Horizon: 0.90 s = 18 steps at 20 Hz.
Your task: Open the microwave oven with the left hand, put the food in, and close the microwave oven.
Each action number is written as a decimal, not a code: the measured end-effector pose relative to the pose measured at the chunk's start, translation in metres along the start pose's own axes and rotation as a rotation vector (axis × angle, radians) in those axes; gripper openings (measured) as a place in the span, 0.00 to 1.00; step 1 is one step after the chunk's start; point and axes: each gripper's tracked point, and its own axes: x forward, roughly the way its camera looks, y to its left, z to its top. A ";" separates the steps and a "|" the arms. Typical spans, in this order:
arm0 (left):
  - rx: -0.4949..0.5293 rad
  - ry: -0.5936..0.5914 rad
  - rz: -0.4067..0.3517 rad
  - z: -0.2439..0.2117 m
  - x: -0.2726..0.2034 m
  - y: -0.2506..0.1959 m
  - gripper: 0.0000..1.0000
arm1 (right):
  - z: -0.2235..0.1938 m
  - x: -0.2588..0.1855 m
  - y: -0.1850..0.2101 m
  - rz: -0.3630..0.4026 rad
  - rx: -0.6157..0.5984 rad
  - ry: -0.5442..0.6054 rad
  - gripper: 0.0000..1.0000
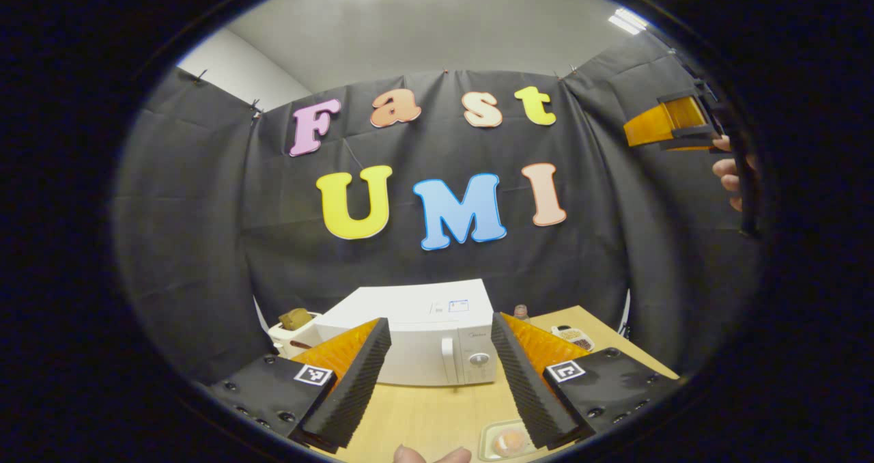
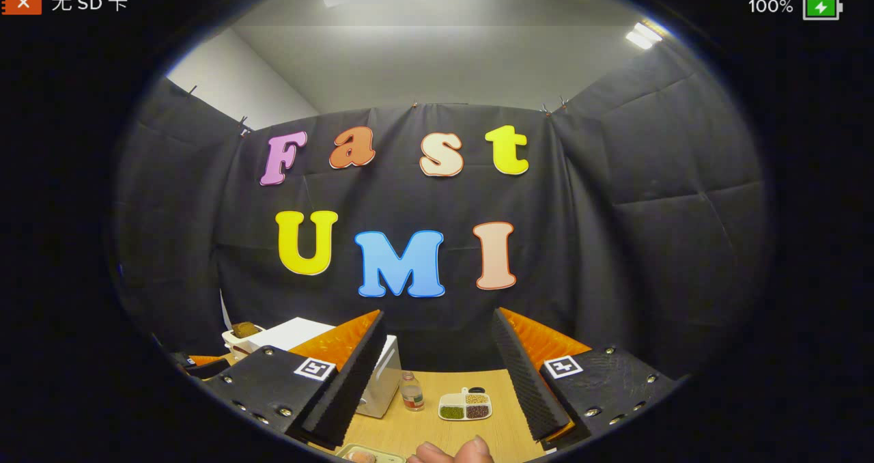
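A white microwave oven (image 1: 416, 337) stands shut on the wooden table (image 1: 437, 415), its handle and knob (image 1: 479, 359) on the right of its front. My left gripper (image 1: 440, 374) hangs open in front of it, apart from it, with nothing between the fingers. A clear food container (image 1: 504, 440) with something orange in it lies on the table near the front edge. In the right gripper view the microwave oven (image 2: 379, 377) shows at the left behind a finger, and the food container (image 2: 369, 455) at the bottom. My right gripper (image 2: 437, 381) is open and empty, held above the table.
A small bottle (image 2: 410, 391) and a divided dish of grains (image 2: 466, 405) stand on the table right of the microwave. A white toaster-like appliance (image 1: 290, 330) sits left of the microwave. The other gripper (image 1: 672, 125) and a hand (image 1: 729, 176) hang high at the right.
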 end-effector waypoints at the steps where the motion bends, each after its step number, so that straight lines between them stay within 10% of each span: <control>1: -0.003 0.009 -0.019 -0.014 0.012 0.000 0.97 | -0.003 0.002 0.003 -0.016 -0.009 0.006 0.95; 18: -0.182 0.187 -0.126 -0.236 0.184 -0.015 0.96 | -0.070 0.034 0.013 -0.164 -0.218 0.155 0.95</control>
